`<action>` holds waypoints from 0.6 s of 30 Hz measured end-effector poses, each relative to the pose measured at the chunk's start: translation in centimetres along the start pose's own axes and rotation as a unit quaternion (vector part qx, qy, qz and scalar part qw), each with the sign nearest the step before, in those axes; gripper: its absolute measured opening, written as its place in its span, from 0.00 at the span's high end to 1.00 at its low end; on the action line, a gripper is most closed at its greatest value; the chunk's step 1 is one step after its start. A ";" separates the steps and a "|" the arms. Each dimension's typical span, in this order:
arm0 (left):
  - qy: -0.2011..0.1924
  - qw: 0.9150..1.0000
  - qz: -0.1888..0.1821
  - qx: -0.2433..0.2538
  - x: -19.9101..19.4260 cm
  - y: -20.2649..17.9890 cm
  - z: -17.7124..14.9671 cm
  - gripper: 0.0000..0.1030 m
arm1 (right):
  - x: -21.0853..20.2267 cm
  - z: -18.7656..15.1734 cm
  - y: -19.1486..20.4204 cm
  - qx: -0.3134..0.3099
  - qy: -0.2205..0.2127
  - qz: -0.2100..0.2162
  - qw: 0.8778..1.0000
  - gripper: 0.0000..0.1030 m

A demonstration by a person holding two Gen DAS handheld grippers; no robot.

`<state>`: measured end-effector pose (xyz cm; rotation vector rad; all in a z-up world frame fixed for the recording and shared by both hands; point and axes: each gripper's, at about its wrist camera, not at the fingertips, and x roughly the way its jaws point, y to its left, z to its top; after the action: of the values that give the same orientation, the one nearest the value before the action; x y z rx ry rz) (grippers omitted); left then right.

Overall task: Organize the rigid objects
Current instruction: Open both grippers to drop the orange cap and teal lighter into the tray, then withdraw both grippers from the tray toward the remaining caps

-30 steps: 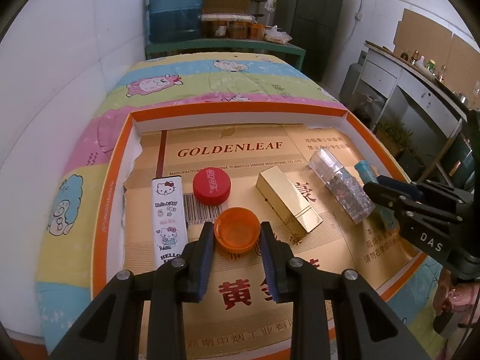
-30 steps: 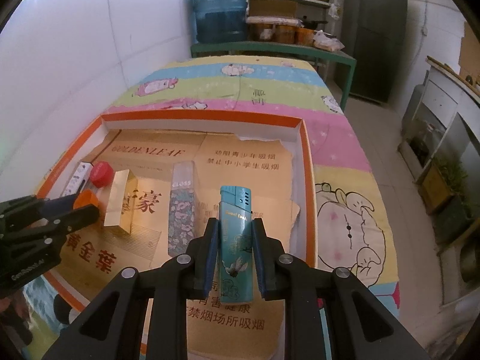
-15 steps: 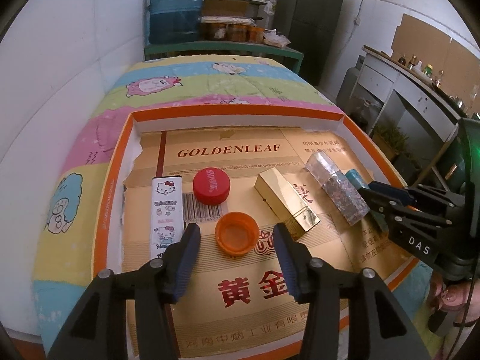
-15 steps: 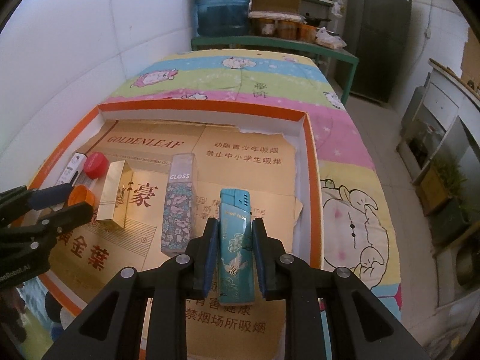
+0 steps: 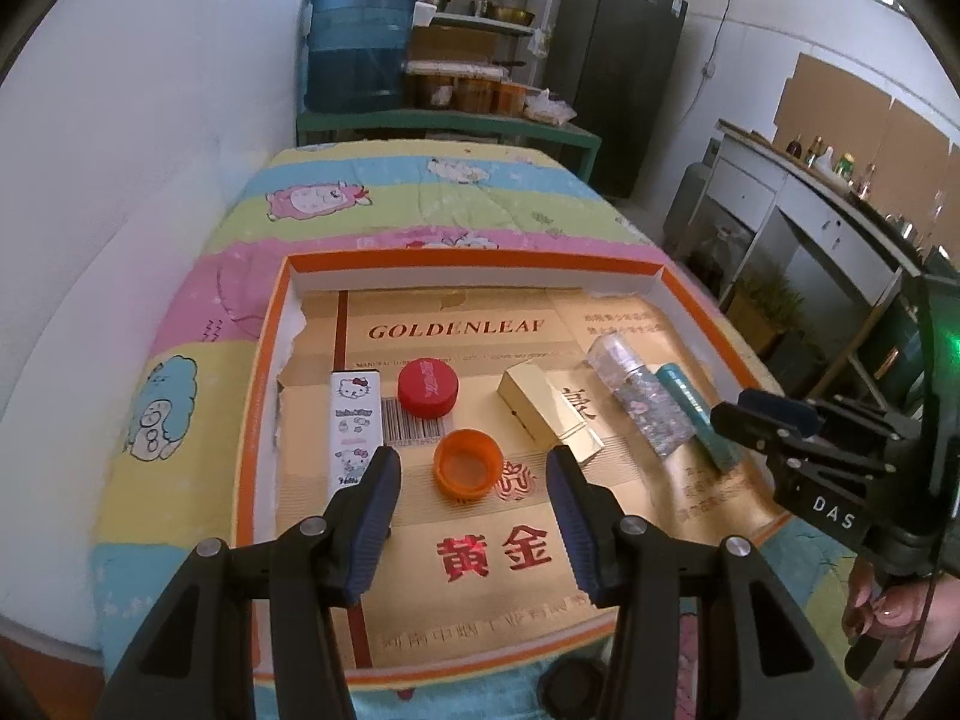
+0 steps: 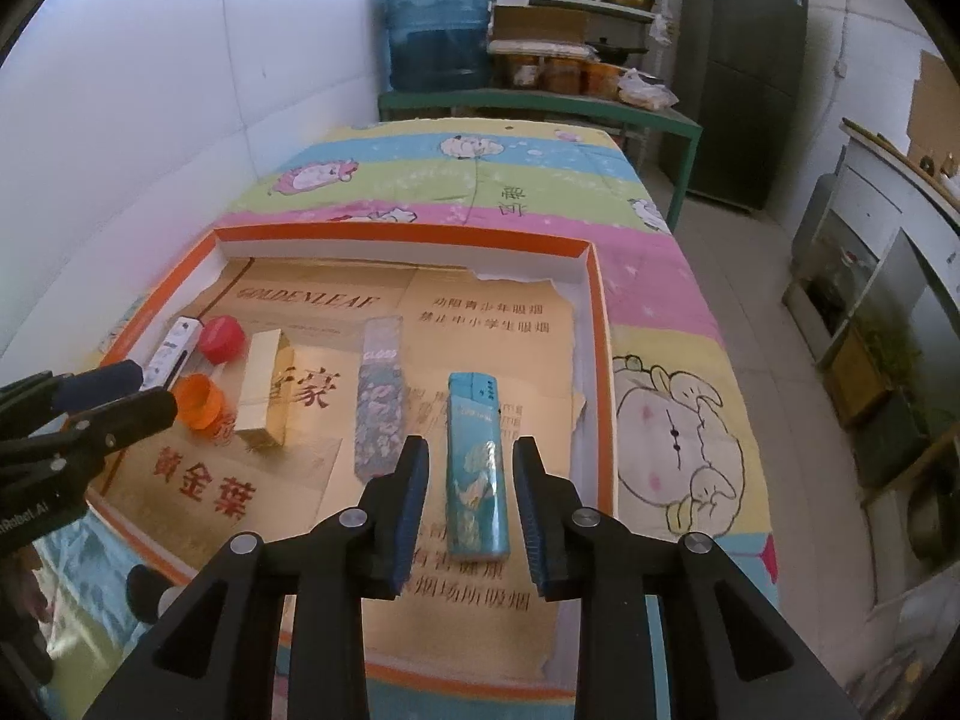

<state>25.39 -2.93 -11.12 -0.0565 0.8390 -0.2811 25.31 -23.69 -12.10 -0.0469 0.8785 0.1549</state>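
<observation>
A row of small objects lies in an orange-rimmed tray (image 5: 258, 420) lined with gold card. From left to right: a white cartoon-cat box (image 5: 355, 417), a red cap (image 5: 428, 387), an orange cap (image 5: 468, 465), a gold box (image 5: 549, 417), a glittery gloss tube (image 5: 639, 399) and a teal lighter (image 6: 477, 462). My left gripper (image 5: 474, 489) is open just short of the orange cap. My right gripper (image 6: 471, 471) has its jaws opening; the teal lighter lies flat between them, free of the pads.
The tray rests on a pastel cartoon quilt (image 6: 480, 180). Behind it stand a green table (image 6: 540, 105) with a blue water jug (image 6: 438, 18), jars and a dark fridge (image 6: 744, 72). A white counter (image 5: 810, 204) runs along the right. A hand (image 5: 888, 618) holds the right gripper's handle.
My left gripper let go of the orange cap, spread its jaws and drew back and up. My right gripper's jaws came off the teal lighter, which now lies in the tray.
</observation>
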 end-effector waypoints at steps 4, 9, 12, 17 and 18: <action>-0.009 1.000 -0.001 0.000 -1.4 -0.2 -0.2 0.51 | -1.4 -0.3 0.2 0.005 -0.005 0.001 1.000 0.71; -0.015 1.000 0.000 -0.002 -2.9 -0.3 -0.6 0.51 | -3.1 -0.7 0.7 0.004 -0.011 0.002 1.000 0.71; -0.017 1.000 0.000 -0.004 -3.8 -0.4 -0.8 0.51 | -4.2 -0.9 1.0 0.004 -0.015 0.004 1.000 0.71; -0.025 1.000 0.004 -0.002 -5.6 -0.9 -1.3 0.51 | -6.0 -1.2 1.5 0.003 -0.025 0.005 1.000 0.71; -0.026 1.000 0.004 -0.001 -5.9 -0.9 -1.4 0.51 | -6.5 -1.3 1.6 0.002 -0.027 0.005 1.000 0.71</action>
<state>20.42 -2.14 -7.62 -0.0628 0.7872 -0.2701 19.95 -22.96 -7.91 -0.0332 0.8258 0.1635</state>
